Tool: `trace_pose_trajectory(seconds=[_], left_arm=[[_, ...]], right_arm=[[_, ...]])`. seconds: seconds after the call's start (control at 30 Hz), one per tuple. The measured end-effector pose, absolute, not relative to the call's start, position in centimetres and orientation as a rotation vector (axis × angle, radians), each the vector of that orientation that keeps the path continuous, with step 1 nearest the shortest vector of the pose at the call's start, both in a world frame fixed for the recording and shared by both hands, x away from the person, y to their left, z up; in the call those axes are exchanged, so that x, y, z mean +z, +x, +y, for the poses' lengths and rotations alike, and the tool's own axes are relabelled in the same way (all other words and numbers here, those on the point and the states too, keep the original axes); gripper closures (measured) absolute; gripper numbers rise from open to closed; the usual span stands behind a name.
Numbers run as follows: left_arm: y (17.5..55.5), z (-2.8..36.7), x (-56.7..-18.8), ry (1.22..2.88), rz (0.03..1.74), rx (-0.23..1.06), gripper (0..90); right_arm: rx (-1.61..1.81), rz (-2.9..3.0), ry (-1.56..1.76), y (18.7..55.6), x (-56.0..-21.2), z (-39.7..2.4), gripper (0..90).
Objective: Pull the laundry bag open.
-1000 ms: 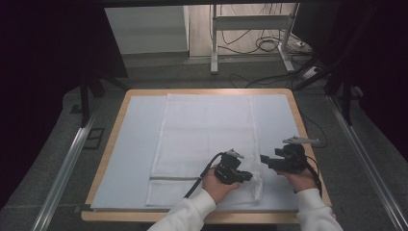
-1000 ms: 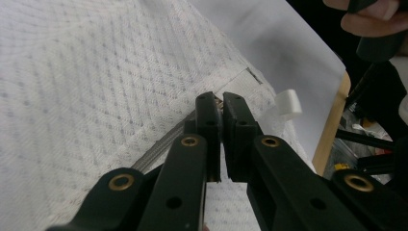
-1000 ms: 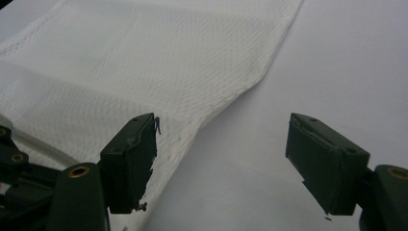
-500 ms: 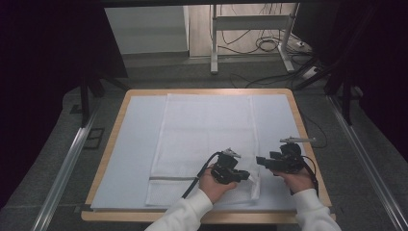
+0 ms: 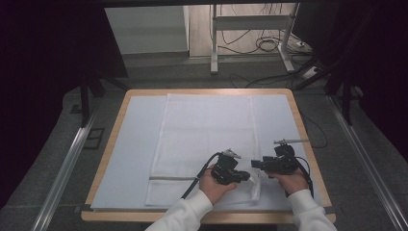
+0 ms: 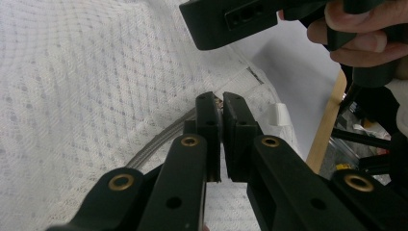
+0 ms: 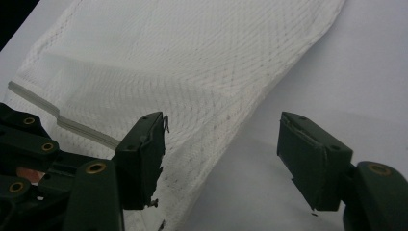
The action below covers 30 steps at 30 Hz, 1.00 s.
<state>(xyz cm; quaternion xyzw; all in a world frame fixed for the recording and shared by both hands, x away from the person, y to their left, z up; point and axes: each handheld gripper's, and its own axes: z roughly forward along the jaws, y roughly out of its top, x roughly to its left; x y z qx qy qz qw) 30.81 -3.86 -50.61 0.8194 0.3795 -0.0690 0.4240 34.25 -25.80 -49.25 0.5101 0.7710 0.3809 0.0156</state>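
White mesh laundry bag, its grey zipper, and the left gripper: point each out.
white mesh laundry bag point(image 5: 207, 130): high view, middle of the mesh.
grey zipper point(image 7: 82, 129): right gripper view, on the zipper band.
left gripper point(image 6: 221, 108): left gripper view, between its fingertips.

A white mesh bag point(image 5: 204, 144) with a diamond weave lies on a pale blue mat point(image 5: 130, 154) edged in tan wood.
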Motion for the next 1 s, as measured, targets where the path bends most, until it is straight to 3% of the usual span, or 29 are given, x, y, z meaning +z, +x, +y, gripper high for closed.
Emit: trace_pose_trajectory(seconds=[0.43, 1.0], left_arm=[[30.7, -4.3, -50.8, 2.058, 0.946, -0.174, 86.9], [30.7, -4.4, -50.9, 2.06, 0.946, -0.174, 86.8]], right_arm=[[1.2, 2.403, 1.663, 34.5, -49.9, -26.0, 35.2], [1.221, 2.445, 1.702, 35.0, -51.0, -24.9, 44.3]])
